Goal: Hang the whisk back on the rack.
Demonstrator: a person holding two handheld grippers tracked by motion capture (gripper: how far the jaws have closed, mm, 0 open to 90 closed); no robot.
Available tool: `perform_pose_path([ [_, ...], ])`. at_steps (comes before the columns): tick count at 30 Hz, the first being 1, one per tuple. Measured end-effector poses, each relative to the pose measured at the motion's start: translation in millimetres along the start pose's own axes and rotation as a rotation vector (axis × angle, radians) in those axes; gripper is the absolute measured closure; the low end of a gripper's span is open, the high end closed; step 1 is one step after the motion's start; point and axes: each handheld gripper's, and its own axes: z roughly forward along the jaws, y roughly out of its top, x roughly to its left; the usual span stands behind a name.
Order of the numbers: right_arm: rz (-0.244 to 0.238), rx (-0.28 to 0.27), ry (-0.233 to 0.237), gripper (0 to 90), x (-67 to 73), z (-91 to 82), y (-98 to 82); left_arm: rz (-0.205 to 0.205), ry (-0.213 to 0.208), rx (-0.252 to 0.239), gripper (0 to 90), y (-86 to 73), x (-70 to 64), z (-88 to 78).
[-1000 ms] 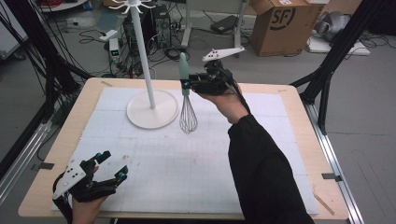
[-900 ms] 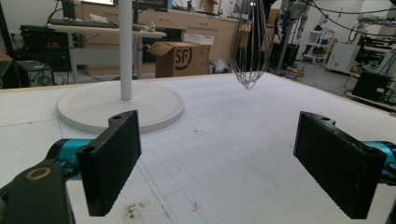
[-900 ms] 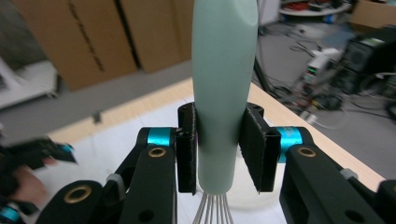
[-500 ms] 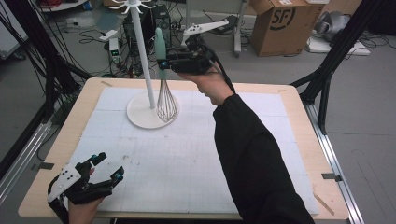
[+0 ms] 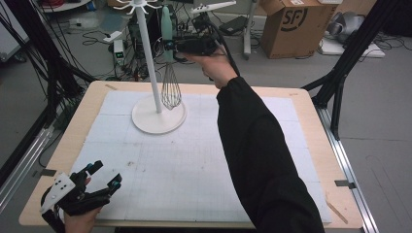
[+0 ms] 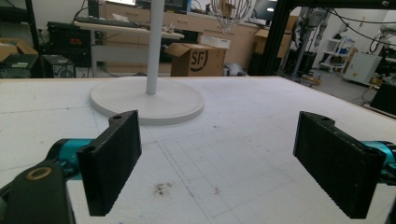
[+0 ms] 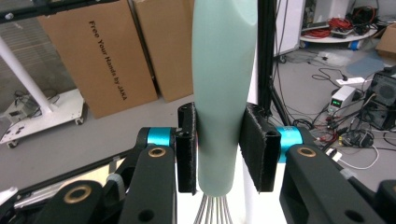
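Note:
A whisk [image 5: 169,73] with a pale green handle [image 7: 223,88] and wire loops hangs upright in the air. My right gripper [image 5: 171,46] is shut on that handle, its pads pressing both sides [image 7: 219,149]. The whisk is right beside the pole of a white hook stand [image 5: 148,58], whose round base [image 5: 145,121] rests on the white mat. The wire loops [image 6: 229,11] hover above the base. My left gripper [image 5: 104,177] stands open low at the table's near left corner, with nothing between its jaws [image 6: 219,168].
A white gridded mat [image 5: 194,160] covers the wooden table [image 5: 311,136]. Behind the table lie cables, a power strip and a cardboard box [image 5: 291,24]. Black frame legs [image 5: 350,53] stand at the right.
My right gripper has carried the whisk up and to the left, from in front of the stand's base to close beside its pole. The left gripper has stayed put.

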Motion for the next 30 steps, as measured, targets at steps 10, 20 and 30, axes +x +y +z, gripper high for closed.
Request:
perform_pose_path([
  [10,0.024,0.010,-0.039,68.5,-22.2,9.8,1.6,-0.017,-0.005,-0.009,15.7,0.3,1.2,-0.7],
  [20,0.016,0.018,-0.059,68.5,-23.3,13.3,13.1,-0.026,-0.004,-0.012,15.8,0.2,1.8,-0.5],
  [30,0.009,0.038,-0.068,68.4,-21.9,23.8,13.4,-0.026,-0.005,-0.017,15.8,0.6,2.2,-1.7],
])
